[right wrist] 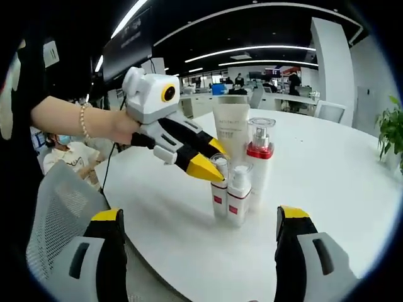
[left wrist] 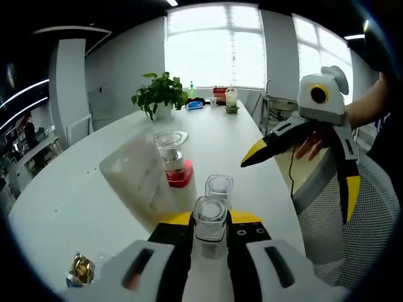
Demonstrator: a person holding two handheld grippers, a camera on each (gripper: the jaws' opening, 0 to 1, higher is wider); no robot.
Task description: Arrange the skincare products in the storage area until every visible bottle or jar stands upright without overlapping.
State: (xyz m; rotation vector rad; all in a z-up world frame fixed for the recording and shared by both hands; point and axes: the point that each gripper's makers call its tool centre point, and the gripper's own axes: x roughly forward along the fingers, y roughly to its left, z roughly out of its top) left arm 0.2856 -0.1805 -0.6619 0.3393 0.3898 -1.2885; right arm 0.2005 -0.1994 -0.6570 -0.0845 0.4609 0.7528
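Left gripper (left wrist: 210, 234) pinches our small clear-capped white bottle (left wrist: 210, 220); right gripper (right wrist: 198, 248) gapes empty; we should lower it gently beside the tall red-collared pump bottle (right wrist: 259, 157), keeping it upright.

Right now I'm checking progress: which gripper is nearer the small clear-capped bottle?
Left. The left gripper has its jaws around the small clear-capped bottle; the right gripper hangs open, apart from it.
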